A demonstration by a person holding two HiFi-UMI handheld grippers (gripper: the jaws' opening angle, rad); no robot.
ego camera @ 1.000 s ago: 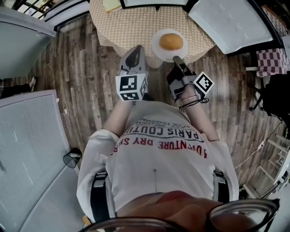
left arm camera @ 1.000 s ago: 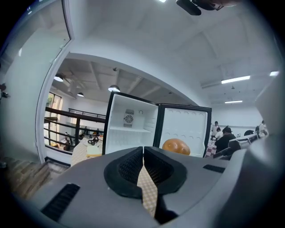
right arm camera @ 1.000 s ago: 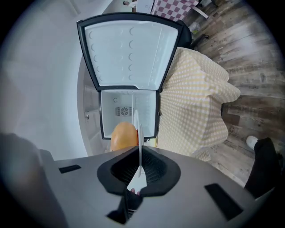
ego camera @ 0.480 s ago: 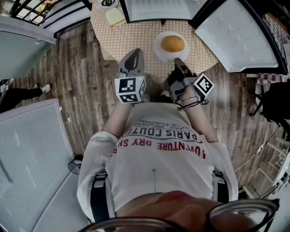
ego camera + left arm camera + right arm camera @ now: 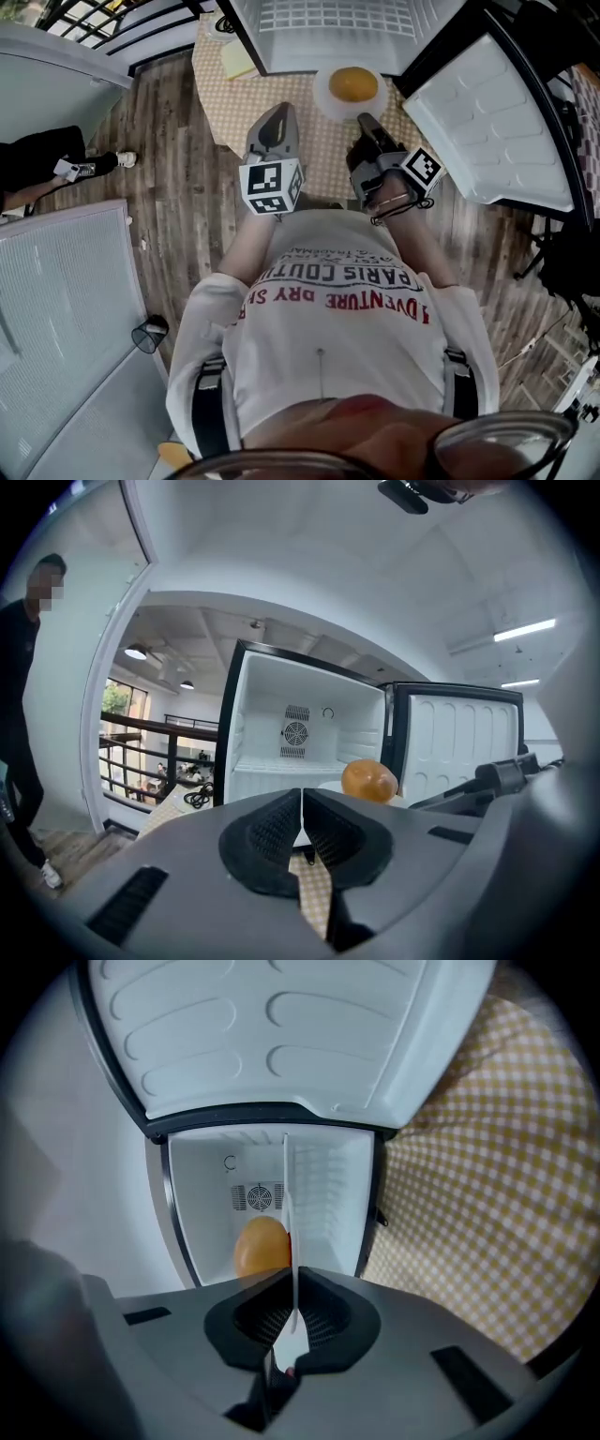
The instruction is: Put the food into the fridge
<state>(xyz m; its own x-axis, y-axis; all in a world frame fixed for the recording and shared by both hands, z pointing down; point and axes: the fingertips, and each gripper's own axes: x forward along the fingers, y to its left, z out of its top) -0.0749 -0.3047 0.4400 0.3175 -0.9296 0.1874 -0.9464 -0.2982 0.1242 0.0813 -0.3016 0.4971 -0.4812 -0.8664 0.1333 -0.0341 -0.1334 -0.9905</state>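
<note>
One plate (image 5: 324,99) with bun (image 5: 353,83) now nearer fridge (image 5: 323,26) at 12 o'clock | right gripper (image 5: 366,122) pinches rim | left gripper (image 5: 276,116) pressed together, empty | almost in

It looks like a home-style dining corner set up inside a larger open hall, perhaps a studio or office loft. A round table (image 5: 230,108) wears a yellow checked cloth and carries a small white fridge (image 5: 323,28) on its far side. Wood-plank floor (image 5: 169,187) surrounds the table. Beyond the table to the left, a dark metal railing (image 5: 159,728) edges an upper level. White partition panels (image 5: 56,309) stand left of the table, and strip lights (image 5: 525,630) hang above it.
</note>
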